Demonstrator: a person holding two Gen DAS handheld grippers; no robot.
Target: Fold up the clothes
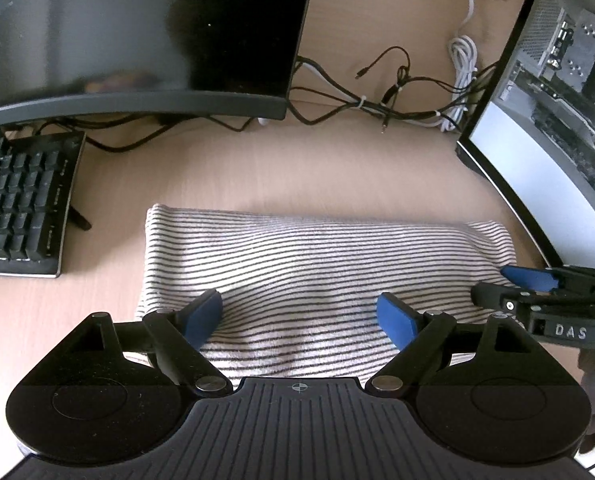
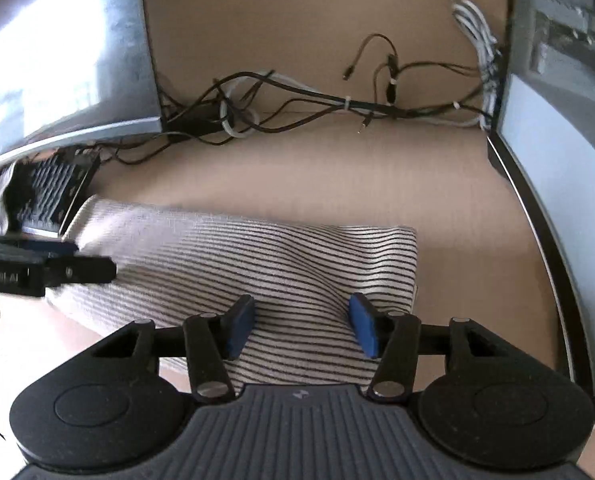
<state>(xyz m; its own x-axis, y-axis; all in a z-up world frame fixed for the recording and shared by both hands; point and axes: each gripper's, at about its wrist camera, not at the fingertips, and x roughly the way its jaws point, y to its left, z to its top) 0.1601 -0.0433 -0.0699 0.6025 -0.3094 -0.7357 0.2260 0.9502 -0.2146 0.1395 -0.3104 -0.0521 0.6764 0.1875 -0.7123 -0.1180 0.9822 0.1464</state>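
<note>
Now my left gripper (image 1: 299, 318) and my right gripper (image 2: 301, 328) both hang wide open over the near edge of the folded striped garment (image 1: 317, 264), gripping nothing; it lies flat on the desk (image 1: 337, 172) between keyboard (image 1: 21, 204) and computer case (image 1: 557, 100).

Desk (image 1: 337, 168): light wood surface, lying under soft daylight. Monitor (image 1: 137, 32): dark curved screen, standing far left and reflecting a bright window in the right wrist view. Keyboard (image 1: 21, 208): black, sitting on the left below the monitor. Cables (image 1: 377, 100): black and white leads, running tangled along the far edge between the monitor and the case. PC case (image 1: 557, 92): glass-sided, standing at the right and showing its components inside. Wall: not showing.
</note>
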